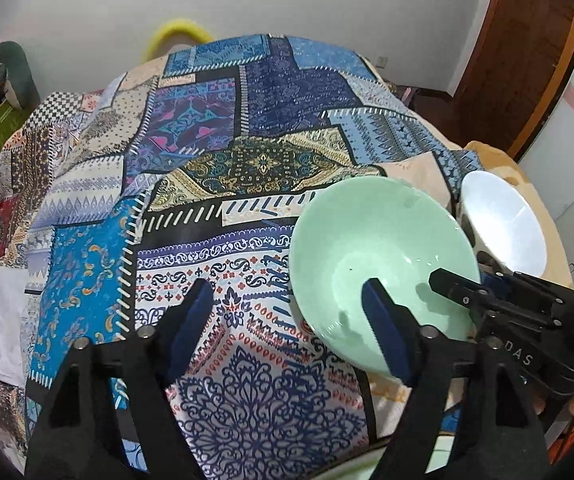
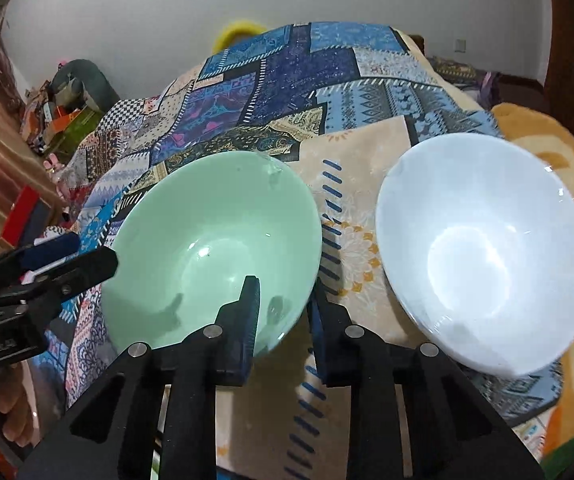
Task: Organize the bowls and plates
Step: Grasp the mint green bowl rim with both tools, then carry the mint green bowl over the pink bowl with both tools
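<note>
A: Going from the left, what does the left gripper do?

B: Its two black fingers with dark blue pads stand wide apart and hold nothing. The left finger hangs over the patchwork-patterned cloth in blue, cream and black; the right finger sits over the inside of the glossy mint-green round bowl, near its closest wall.

A: And where does that bowl lie?

B: On the cloth, tilted, its opening turned towards the cameras. In the right wrist view the mint-green bowl fills the left half, with the left gripper just beside its left rim.

A: The right gripper?

B: Its jaws stand narrow, one on each side of the bowl's nearest rim: the left finger inside the bowl, the right one outside against the wall. Whether the pads press the rim, the pictures do not settle.

A: Farther right?

B: A glossy white round bowl lies on the cloth, also tilted, apart from the green one, with a cream patch between them. In the left wrist view the white bowl shows just behind the green bowl's right rim.
</note>
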A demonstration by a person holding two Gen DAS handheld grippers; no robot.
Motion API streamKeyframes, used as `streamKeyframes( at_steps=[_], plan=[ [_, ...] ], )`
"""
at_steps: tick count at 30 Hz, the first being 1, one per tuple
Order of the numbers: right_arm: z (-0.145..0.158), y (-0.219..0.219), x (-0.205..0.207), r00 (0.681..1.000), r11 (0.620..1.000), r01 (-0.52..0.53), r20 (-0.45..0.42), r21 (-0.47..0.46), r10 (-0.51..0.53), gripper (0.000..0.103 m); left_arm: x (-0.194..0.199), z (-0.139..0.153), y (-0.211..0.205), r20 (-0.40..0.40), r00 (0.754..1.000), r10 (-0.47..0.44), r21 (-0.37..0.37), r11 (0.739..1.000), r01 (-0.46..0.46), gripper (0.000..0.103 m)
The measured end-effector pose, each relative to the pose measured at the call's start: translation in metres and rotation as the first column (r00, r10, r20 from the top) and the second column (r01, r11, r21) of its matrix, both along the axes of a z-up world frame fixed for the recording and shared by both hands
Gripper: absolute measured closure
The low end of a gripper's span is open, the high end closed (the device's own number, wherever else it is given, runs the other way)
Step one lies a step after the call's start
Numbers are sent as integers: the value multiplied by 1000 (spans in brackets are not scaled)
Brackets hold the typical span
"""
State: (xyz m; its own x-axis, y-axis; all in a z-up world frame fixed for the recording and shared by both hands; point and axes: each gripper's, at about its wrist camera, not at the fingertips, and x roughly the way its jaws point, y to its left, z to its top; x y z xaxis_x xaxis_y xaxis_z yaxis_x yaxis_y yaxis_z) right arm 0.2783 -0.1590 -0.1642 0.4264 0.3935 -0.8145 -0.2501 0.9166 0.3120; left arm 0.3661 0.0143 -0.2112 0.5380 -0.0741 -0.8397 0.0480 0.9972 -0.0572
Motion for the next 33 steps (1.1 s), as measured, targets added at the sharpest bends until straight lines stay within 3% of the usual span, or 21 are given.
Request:
streamKeyframes(
  at_steps=[5, 10, 14, 16, 22, 33],
  plan=[
    [2, 2, -4, 1000, 1000, -27, 11, -9, 27, 82, 10, -14, 6, -30, 999, 33, -14, 999, -34, 41],
    [2, 3, -5, 999, 999, -54, 7, -8, 54, 82, 15, -30, 5, -90, 996, 19, -27, 999, -21, 68],
    [1, 3, 0, 999, 999, -53, 5, -3, 53, 82, 20, -41, -3, -122, 993, -8, -47, 999, 3, 79],
    [1, 4, 1, 999, 999, -53, 6, 0, 53, 82, 23, -43, -6, -139, 990, -28, -74, 997, 18, 89],
    [3, 5, -2, 998, 998, -56, 8, -10, 56, 82, 23, -43, -5, -142, 990, -15, -102, 995, 0, 89],
    [21, 3, -18, 998, 999, -50, 38, -19, 51, 83, -5, -20, -11, -89, 996, -24, -66, 998, 19, 90]
  ],
)
